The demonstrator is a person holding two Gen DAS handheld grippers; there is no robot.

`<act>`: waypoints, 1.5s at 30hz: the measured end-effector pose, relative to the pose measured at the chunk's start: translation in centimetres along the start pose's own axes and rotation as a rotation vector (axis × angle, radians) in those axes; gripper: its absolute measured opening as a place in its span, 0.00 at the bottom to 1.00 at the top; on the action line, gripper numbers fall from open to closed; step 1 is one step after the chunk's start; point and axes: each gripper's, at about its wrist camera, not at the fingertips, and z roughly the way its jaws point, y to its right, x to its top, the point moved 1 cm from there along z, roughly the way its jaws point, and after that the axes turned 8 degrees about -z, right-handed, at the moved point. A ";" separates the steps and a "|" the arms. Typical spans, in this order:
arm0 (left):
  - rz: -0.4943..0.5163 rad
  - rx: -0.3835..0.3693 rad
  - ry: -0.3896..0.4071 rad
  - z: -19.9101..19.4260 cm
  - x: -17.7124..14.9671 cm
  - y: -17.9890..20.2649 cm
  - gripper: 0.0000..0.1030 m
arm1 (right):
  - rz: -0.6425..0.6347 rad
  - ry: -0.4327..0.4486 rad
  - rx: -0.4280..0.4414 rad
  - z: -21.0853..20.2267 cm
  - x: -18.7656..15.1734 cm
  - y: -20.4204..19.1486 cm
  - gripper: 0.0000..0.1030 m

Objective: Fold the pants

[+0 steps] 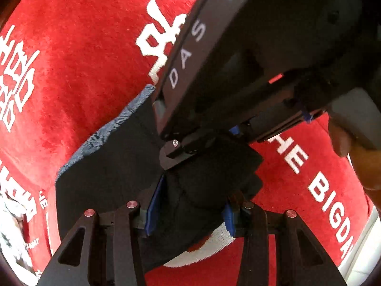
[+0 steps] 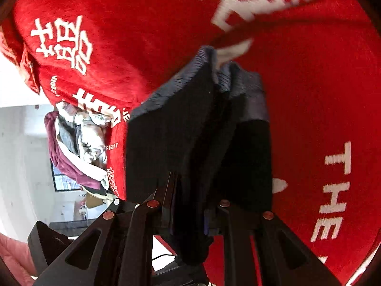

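Observation:
The dark pants [image 1: 107, 164] hang over a red blanket [image 1: 83, 59] with white lettering. My left gripper [image 1: 190, 211] is shut on a thick bunch of the dark cloth between its blue pads. Just ahead of it, the right gripper's black body [image 1: 250, 59] crosses the left wrist view, close above the same bunch. In the right wrist view, my right gripper [image 2: 190, 217] is shut on a fold of the pants [image 2: 190, 131], which drape away from the fingers. The grey-blue ribbed waistband [image 2: 238, 83] shows at the far end.
A person's hand [image 1: 364, 162] holds the right gripper's handle at the right edge. A heap of mixed clothes [image 2: 78, 147] lies at the blanket's left edge, with a pale floor [image 2: 21, 155] beyond. The red blanket stretches wide to the right.

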 end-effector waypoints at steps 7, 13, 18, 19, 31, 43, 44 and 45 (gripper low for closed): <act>0.000 -0.045 -0.042 -0.5 0.4 -0.3 0.53 | 0.014 -0.007 -0.044 -0.6 -0.5 2.5 0.27; -0.137 -0.155 -0.160 -2.2 -0.3 -3.8 0.76 | -0.048 -0.019 -0.162 -1.5 -1.0 0.7 0.31; -0.221 -0.164 -0.218 -4.0 -1.5 -6.5 0.79 | -0.094 -0.012 -0.300 -2.0 -1.9 -0.9 0.31; -0.227 -0.165 -0.214 -4.5 -1.6 -7.2 0.79 | -0.096 -0.015 -0.323 -2.1 -2.3 -1.0 0.31; -0.490 -0.022 -0.293 -1.0 -3.4 -15.9 0.79 | 0.118 -0.005 -0.149 -1.8 -2.8 1.9 0.33; -0.479 0.014 -0.301 0.0 -4.2 -16.2 0.82 | -0.109 -0.019 -0.432 0.2 -2.6 -2.3 0.32; -0.488 0.019 -0.294 -0.1 -3.9 -16.7 0.82 | -0.091 -0.002 -0.425 0.0 -2.2 -2.3 0.32; -0.499 0.024 -0.286 -0.2 -3.7 -17.3 0.82 | -0.081 0.006 -0.420 -0.2 -2.0 -2.2 0.32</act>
